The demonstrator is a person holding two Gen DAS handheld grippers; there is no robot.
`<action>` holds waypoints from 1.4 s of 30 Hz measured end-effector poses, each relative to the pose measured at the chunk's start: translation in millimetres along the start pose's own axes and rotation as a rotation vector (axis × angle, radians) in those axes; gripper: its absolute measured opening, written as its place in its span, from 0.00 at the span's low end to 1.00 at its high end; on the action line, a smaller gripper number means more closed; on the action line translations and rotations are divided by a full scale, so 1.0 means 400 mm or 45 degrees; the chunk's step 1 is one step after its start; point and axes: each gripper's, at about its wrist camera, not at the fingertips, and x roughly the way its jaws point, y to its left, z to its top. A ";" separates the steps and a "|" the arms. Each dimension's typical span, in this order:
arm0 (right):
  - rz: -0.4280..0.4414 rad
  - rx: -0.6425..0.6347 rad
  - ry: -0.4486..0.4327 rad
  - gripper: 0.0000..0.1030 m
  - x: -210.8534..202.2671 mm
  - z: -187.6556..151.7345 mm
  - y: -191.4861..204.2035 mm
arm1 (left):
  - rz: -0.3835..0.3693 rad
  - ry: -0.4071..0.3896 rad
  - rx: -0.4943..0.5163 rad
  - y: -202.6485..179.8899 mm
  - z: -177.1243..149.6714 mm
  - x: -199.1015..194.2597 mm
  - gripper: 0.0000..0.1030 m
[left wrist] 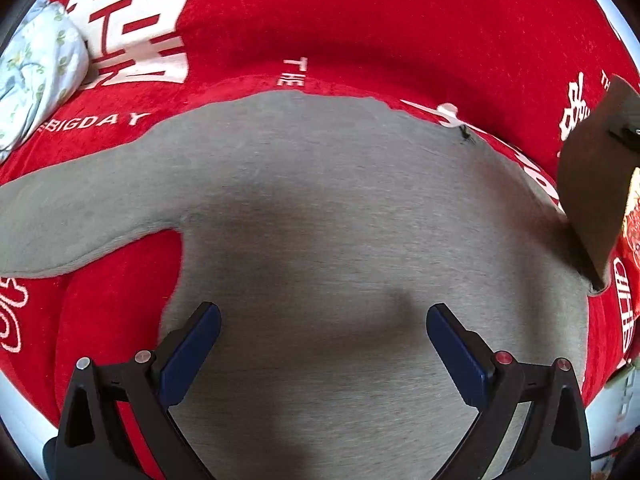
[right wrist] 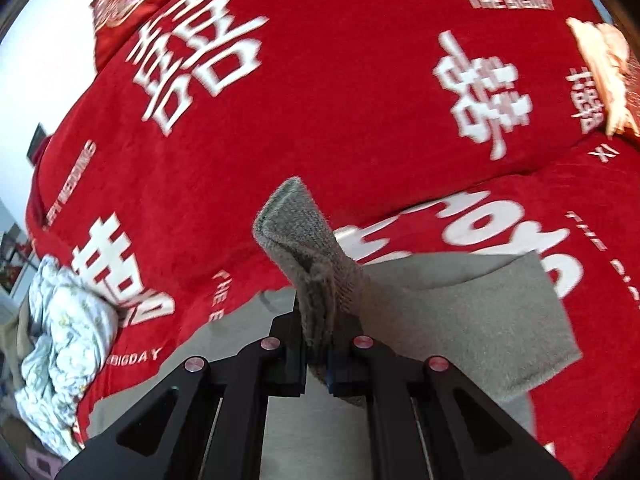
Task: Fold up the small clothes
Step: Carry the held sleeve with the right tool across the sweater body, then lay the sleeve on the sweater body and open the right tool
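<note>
A grey sweater (left wrist: 340,208) lies spread on a red blanket (left wrist: 360,20) printed with white characters. One sleeve (left wrist: 80,208) stretches flat to the left. My left gripper (left wrist: 324,320) hovers over the sweater's body, its blue pads wide open with nothing between them. At the right edge the other sleeve (left wrist: 592,192) rises off the blanket in shadow. In the right wrist view my right gripper (right wrist: 316,344) is shut on that sleeve; its ribbed cuff (right wrist: 296,232) sticks up past the fingers and the rest of the sleeve (right wrist: 480,312) trails off to the right.
A crumpled white floral cloth (left wrist: 36,68) (right wrist: 64,352) lies on the blanket at the left. A red and gold embroidered item (right wrist: 608,76) sits at the far right. Folds in the blanket (right wrist: 360,100) bulge behind the sweater.
</note>
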 end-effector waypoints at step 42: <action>0.134 -0.268 0.280 0.64 0.163 -0.190 0.094 | 0.047 -0.025 -0.135 0.070 0.029 -0.049 1.00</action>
